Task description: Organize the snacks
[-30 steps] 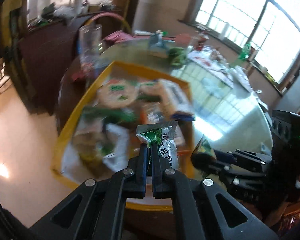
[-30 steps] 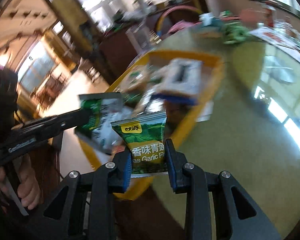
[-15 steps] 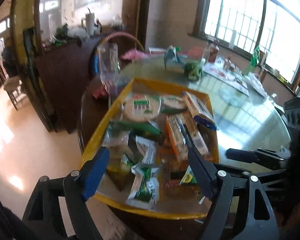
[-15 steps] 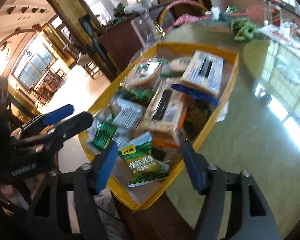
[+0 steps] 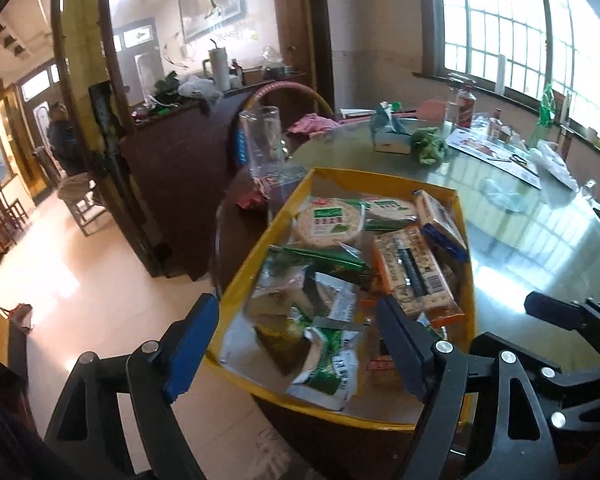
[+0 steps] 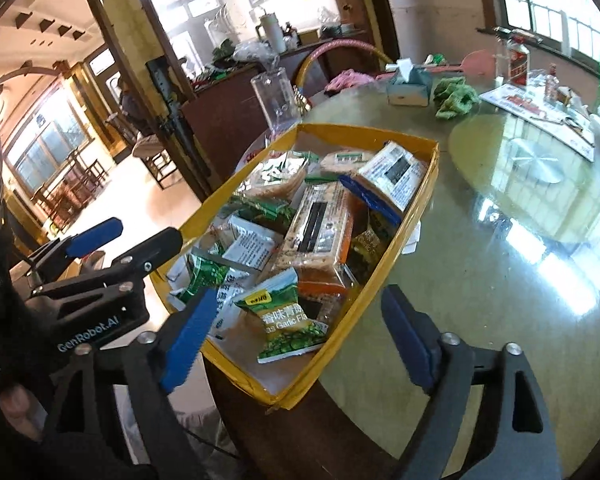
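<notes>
A yellow box (image 5: 384, 180) full of snack packets sits on the round glass table; it also shows in the right wrist view (image 6: 380, 280). A green and white packet (image 5: 332, 364) lies at its near end. A green garlic pea packet (image 6: 286, 322) lies at the near end in the right wrist view. An orange cracker pack (image 5: 414, 270) lies in the middle. My left gripper (image 5: 300, 344) is open and empty, back from the box's near edge. My right gripper (image 6: 300, 334) is open and empty above the near corner. The left gripper also appears in the right wrist view (image 6: 128, 236).
A clear plastic jar (image 5: 260, 140) stands beyond the box. A tissue box (image 6: 408, 88) and a green cloth (image 6: 456, 96) lie farther back on the glass table (image 6: 500, 248). Papers and bottles crowd the far right by the window. A dark cabinet stands to the left.
Both grippers opened and let go of their packets, which now lie in the yellow box. Both grippers have drawn back from the box.
</notes>
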`<state>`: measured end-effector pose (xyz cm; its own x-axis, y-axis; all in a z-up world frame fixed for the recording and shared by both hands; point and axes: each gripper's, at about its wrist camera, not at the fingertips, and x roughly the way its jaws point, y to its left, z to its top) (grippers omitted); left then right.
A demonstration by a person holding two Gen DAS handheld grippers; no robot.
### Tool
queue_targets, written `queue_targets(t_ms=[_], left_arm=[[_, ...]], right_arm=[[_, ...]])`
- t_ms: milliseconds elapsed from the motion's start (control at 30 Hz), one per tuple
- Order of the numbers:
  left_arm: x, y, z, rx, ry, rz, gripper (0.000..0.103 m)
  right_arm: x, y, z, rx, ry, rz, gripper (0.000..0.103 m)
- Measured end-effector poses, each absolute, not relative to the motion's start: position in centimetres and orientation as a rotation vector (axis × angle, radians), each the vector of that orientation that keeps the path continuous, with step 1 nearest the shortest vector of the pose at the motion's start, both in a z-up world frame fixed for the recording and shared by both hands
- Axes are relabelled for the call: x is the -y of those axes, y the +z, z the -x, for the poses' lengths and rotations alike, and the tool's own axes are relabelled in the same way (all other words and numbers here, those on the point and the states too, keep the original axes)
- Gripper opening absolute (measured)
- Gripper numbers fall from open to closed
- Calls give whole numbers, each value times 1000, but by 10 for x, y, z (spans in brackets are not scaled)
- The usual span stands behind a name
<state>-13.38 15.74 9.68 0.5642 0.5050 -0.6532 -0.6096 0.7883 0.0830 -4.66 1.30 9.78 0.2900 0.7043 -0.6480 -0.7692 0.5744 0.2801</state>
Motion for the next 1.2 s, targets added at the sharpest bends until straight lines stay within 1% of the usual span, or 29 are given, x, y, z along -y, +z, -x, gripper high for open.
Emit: queue_targets(t_ms=[533, 1200], left_arm=[[-173, 100, 151, -711, 705, 159, 81], [-185, 92, 158, -722, 719, 158, 81]], right_arm=[[-31, 106, 69, -788, 951, 147, 89], [-48, 103, 73, -792, 881, 181, 89]])
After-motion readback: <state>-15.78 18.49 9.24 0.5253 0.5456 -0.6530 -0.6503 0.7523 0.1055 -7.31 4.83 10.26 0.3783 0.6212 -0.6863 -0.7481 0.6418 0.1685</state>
